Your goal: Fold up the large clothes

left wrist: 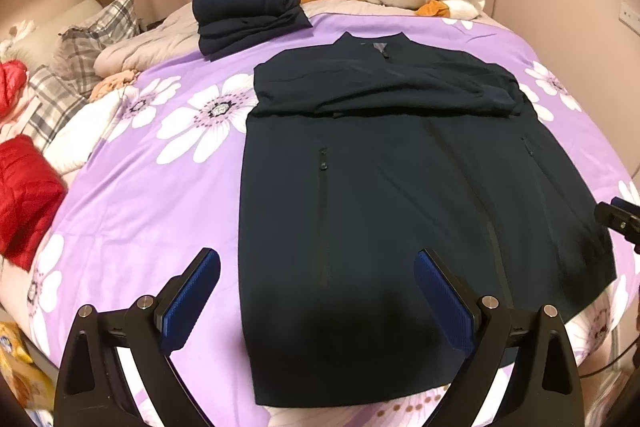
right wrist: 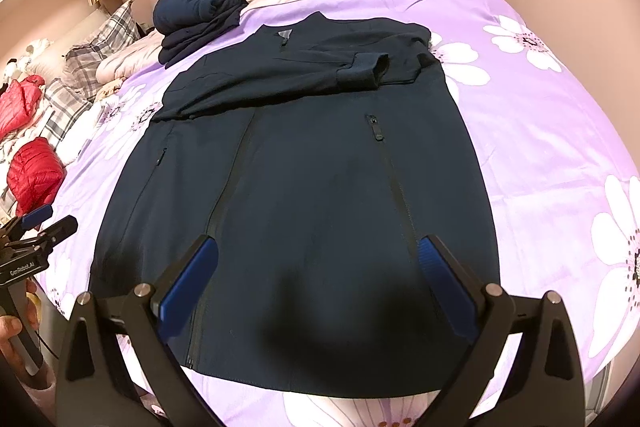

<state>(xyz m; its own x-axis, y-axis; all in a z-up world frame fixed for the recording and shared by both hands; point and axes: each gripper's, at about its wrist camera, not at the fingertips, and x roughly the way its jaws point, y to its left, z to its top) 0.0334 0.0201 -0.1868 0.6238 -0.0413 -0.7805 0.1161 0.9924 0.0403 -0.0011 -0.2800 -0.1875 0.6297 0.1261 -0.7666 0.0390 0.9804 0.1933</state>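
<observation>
Dark jacket [left wrist: 400,187] flat on the purple floral bedspread [left wrist: 140,187], sleeves folded across the chest, long axis running away from both wide-open, empty grippers, left gripper [left wrist: 316,301] and right gripper [right wrist: 318,287], poised over its near hem.

Navy zip jacket [right wrist: 304,163] flat on purple floral bedsheet [right wrist: 540,131], both sleeves folded across chest, right gripper [right wrist: 318,279] hovering wide open over hem, left gripper [right wrist: 44,223] at left edge, folded navy clothes [right wrist: 196,19] beyond collar
</observation>
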